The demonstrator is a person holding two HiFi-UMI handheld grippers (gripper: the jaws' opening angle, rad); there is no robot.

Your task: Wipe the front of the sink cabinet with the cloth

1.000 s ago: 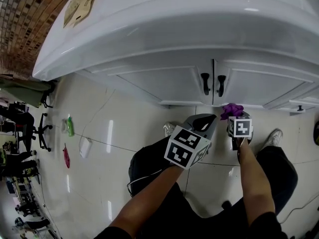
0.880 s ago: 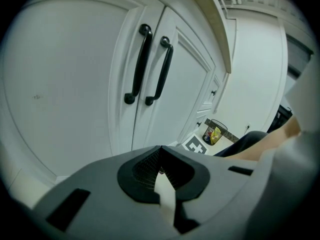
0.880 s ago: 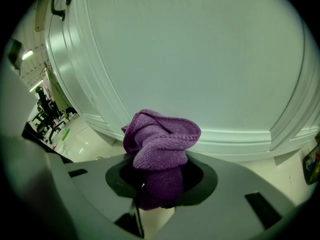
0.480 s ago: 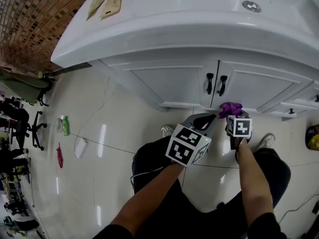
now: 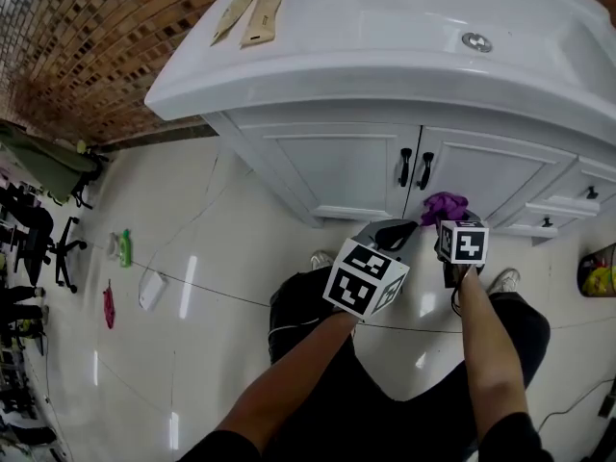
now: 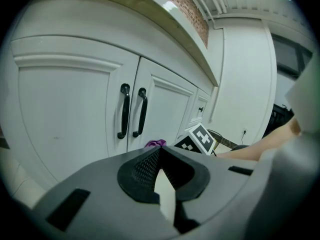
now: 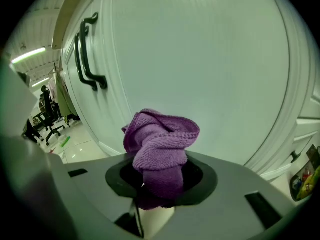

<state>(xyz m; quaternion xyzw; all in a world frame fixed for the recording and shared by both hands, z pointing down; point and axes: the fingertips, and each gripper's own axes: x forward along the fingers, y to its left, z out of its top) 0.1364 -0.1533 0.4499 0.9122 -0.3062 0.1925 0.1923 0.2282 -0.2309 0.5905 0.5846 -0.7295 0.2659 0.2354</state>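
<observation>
The white sink cabinet (image 5: 346, 169) has two doors with black handles (image 5: 415, 168) at the middle seam. My right gripper (image 5: 446, 223) is shut on a bunched purple cloth (image 5: 445, 206), held low in front of the right door (image 5: 486, 176). In the right gripper view the cloth (image 7: 160, 143) sticks up between the jaws, close to the door panel (image 7: 210, 64); I cannot tell whether it touches. My left gripper (image 5: 399, 231) hangs beside it, left of the cloth, shut on nothing. Its view shows both handles (image 6: 132, 112) and the cloth (image 6: 155, 143) beyond its tips.
The white basin top (image 5: 385, 56) overhangs the doors, with wooden strips (image 5: 252, 13) on it. Drawers (image 5: 563, 208) sit right of the doors. On the tiled floor lie a green bottle (image 5: 124, 247), a white object (image 5: 151, 290) and a cable. Office chairs (image 5: 38, 248) stand far left.
The head view has tipped up, so more of the basin top shows and the cabinet sits lower in frame. Both grippers keep their places, the cloth still in the right one.
</observation>
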